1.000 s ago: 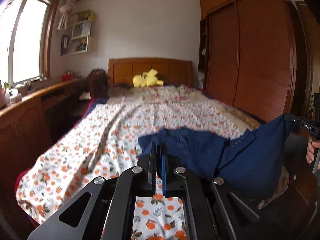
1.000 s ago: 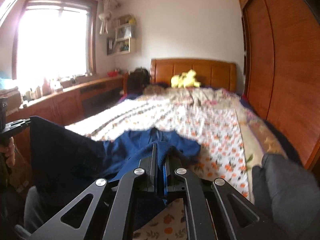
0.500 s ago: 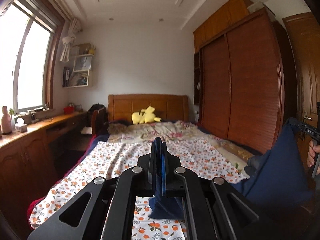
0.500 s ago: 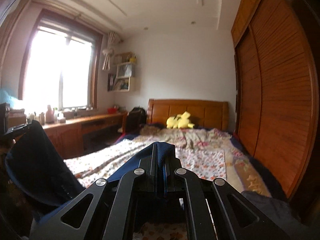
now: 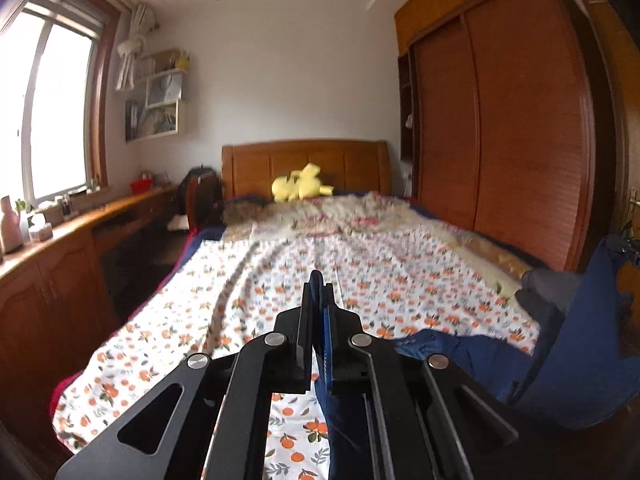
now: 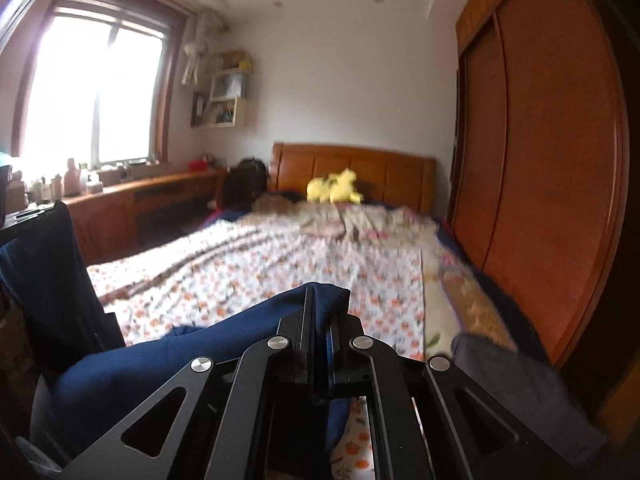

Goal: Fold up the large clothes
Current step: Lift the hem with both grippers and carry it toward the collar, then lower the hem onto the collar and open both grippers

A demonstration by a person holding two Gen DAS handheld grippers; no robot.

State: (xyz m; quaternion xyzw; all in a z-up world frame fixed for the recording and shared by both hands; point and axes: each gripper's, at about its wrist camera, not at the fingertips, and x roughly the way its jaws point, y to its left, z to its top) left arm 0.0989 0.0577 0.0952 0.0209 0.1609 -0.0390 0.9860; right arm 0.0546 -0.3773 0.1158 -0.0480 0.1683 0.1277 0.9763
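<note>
- left gripper (image 5: 319, 312) and right gripper (image 6: 320, 316) both clamping navy garment (image 6: 168, 364), hanging slack over foot of bed (image 5: 360, 280)
- soft, floppy, likely weighty; gripping edges or corners is suiting it best

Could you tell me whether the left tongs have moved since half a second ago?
Yes: the left tongs have tipped downward, their tip now below the headboard against the bedspread.
</note>
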